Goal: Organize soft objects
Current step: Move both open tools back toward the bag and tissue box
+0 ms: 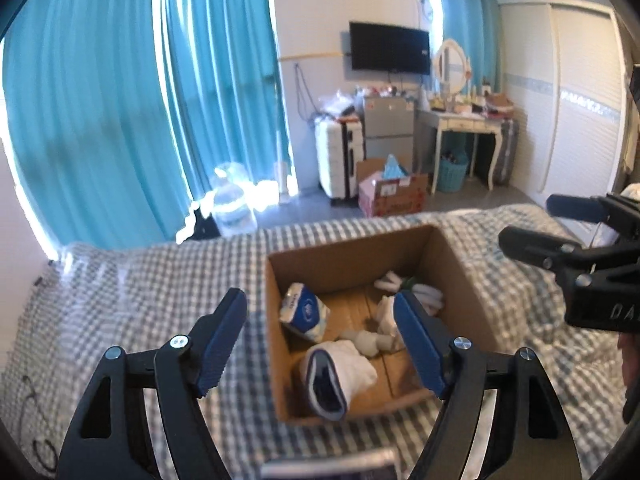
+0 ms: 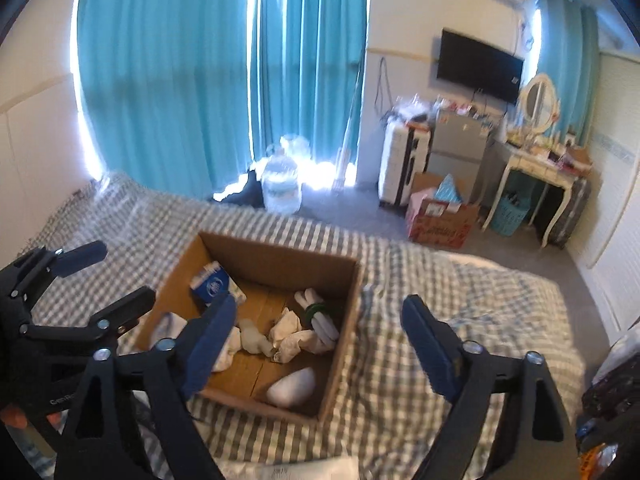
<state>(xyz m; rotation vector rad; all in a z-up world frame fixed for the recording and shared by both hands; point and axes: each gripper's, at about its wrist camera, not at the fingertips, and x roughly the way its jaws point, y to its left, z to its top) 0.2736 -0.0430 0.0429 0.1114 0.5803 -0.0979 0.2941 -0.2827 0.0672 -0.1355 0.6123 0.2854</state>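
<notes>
An open cardboard box [image 1: 452, 264] [image 2: 344, 320] sits on a bed with a grey checked sheet [image 1: 160, 280] [image 2: 400, 400]. Inside lie a blue-and-white tissue pack [image 1: 302, 312] [image 2: 212, 284], a white-and-navy rolled cloth [image 1: 336, 376], crumpled white cloths [image 2: 292, 332], a white-and-green soft toy [image 1: 416, 288] [image 2: 318, 314] and a rounded white bundle [image 2: 292, 388]. My left gripper [image 1: 318, 298] [image 2: 116, 276] hovers open over the box's near left corner, nothing between its pads. My right gripper [image 2: 320, 302] [image 1: 528, 220] stands open over the box's right wall, also empty.
Teal curtains hang behind the bed. On the floor stand a large water jug [image 1: 234, 204] [image 2: 282, 188], a white suitcase [image 1: 340, 160], boxes of goods [image 1: 392, 192] [image 2: 440, 220] and a white dressing table [image 1: 468, 128]. A pale packet [image 2: 304, 470] lies at the bed's near edge.
</notes>
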